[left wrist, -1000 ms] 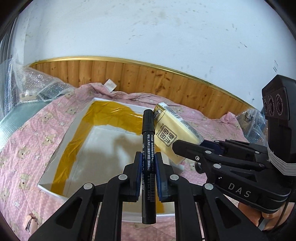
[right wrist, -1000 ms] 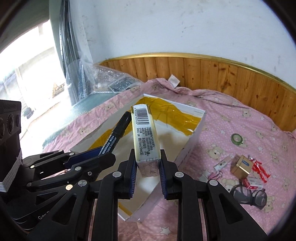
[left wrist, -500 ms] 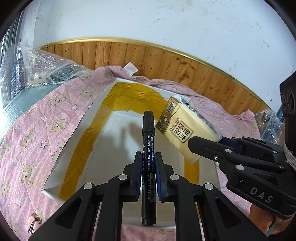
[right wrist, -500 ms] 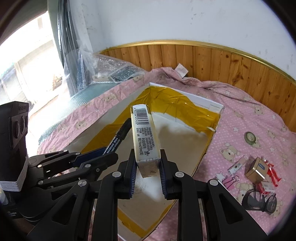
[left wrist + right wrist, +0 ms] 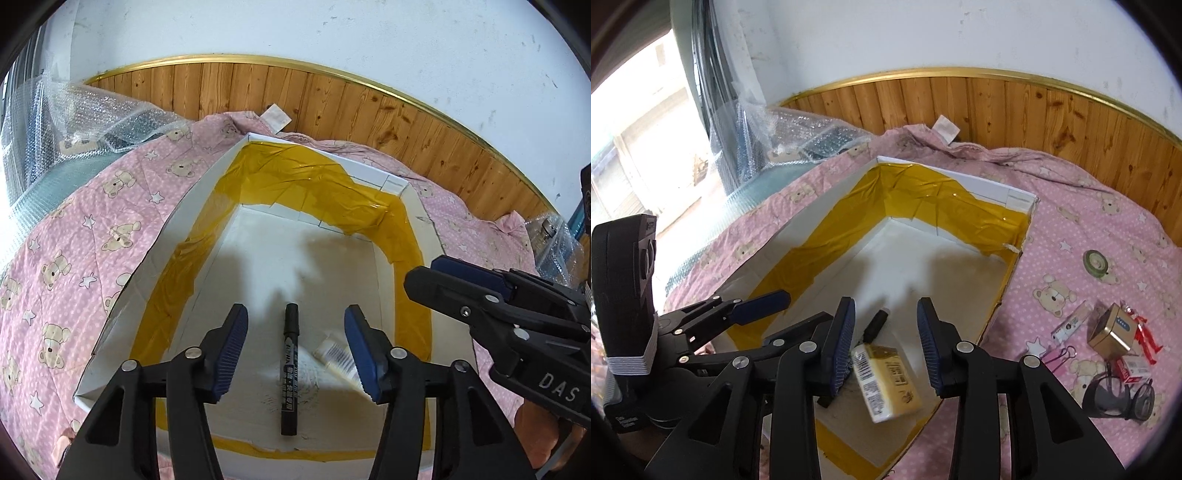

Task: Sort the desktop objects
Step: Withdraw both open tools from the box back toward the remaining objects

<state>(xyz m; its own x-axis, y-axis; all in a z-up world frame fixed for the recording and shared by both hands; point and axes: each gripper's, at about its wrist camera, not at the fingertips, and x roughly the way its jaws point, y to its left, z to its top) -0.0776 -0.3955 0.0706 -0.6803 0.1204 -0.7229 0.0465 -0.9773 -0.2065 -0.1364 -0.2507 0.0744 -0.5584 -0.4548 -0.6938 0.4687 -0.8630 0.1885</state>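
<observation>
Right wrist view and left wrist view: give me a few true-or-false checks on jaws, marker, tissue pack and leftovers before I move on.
1. Both grippers have their jaws open. True: left gripper, right gripper.
2. The black marker lies inside the white box. True.
3. The yellow tissue pack sits on the pink blanket. False: it is in the box beside the marker.
4. Nothing is left outside the box. False: a tape roll, a gold box and glasses lie on the blanket.
</observation>
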